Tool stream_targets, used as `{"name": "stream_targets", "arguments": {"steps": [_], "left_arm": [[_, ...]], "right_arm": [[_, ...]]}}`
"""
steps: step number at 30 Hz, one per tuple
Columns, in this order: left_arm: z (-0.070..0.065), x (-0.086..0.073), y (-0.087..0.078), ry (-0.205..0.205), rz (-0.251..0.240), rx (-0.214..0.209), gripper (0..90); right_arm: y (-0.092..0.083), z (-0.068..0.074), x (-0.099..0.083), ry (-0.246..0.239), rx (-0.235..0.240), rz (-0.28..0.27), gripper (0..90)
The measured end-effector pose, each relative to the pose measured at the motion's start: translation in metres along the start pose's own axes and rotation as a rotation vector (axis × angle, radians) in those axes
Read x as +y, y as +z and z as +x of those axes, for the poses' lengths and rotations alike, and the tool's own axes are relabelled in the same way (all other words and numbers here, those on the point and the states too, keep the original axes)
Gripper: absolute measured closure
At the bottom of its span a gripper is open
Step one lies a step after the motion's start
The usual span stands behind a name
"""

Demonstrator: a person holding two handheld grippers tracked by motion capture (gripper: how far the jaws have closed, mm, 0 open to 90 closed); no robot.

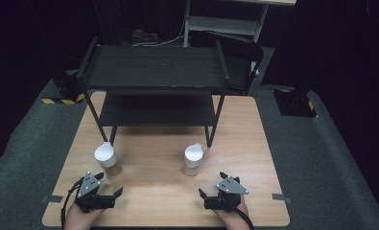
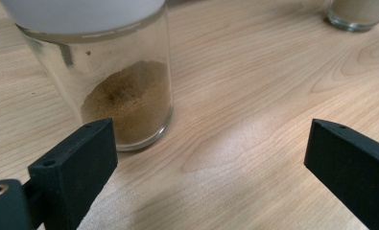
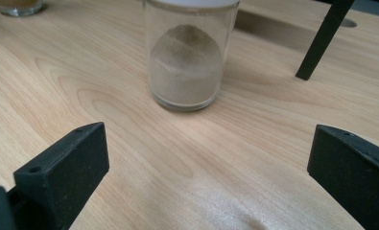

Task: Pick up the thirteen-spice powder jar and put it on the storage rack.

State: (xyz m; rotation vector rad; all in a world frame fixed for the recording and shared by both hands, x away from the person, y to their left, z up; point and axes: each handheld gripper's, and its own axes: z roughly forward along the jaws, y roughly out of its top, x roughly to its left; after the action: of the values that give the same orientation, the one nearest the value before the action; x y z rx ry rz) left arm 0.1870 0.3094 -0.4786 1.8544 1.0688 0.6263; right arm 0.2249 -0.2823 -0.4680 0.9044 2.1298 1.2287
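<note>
Two glass jars with white lids stand on the wooden table (image 1: 153, 187). The left jar (image 1: 105, 158) (image 2: 124, 100) holds brown powder; the right jar (image 1: 193, 159) (image 3: 187, 67) holds paler, greyish powder. My left gripper (image 1: 109, 184) (image 2: 211, 139) is open just in front of the left jar, which stands off to the left of its jaws, close to the left one. My right gripper (image 1: 212, 184) (image 3: 208, 143) is open a short way in front of the right jar, with bare table between its jaws. Neither gripper holds anything.
A black two-tier shelf rack (image 1: 156, 67) stands on the far half of the table; its front legs (image 3: 324, 38) come down just behind the jars. A chair (image 1: 240, 52) and a metal stand (image 1: 225, 19) are beyond the table. Grey carpet surrounds it.
</note>
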Motion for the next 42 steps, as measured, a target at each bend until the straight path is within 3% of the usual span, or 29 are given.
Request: {"name": "stream_targets", "arguments": {"steps": [8, 16, 29, 42], "left_arm": [[0.001, 0.004, 0.002, 0.001, 0.020, -0.007, 2.6], [-0.006, 0.009, 0.005, 0.048, 0.055, 0.006, 2.4], [-0.006, 0.009, 0.005, 0.025, 0.050, 0.013, 2.3], [-0.002, 0.004, 0.002, 0.001, 0.021, 0.003, 2.3]], "right_arm": [[0.001, -0.001, 0.005, 0.009, -0.004, 0.038, 0.0], [0.002, 0.003, 0.009, -0.014, -0.009, 0.061, 0.2], [0.001, -0.006, 0.007, 0.007, 0.030, 0.056, 0.2], [0.000, -0.005, 0.007, 0.005, 0.026, 0.055, 0.1]]}}
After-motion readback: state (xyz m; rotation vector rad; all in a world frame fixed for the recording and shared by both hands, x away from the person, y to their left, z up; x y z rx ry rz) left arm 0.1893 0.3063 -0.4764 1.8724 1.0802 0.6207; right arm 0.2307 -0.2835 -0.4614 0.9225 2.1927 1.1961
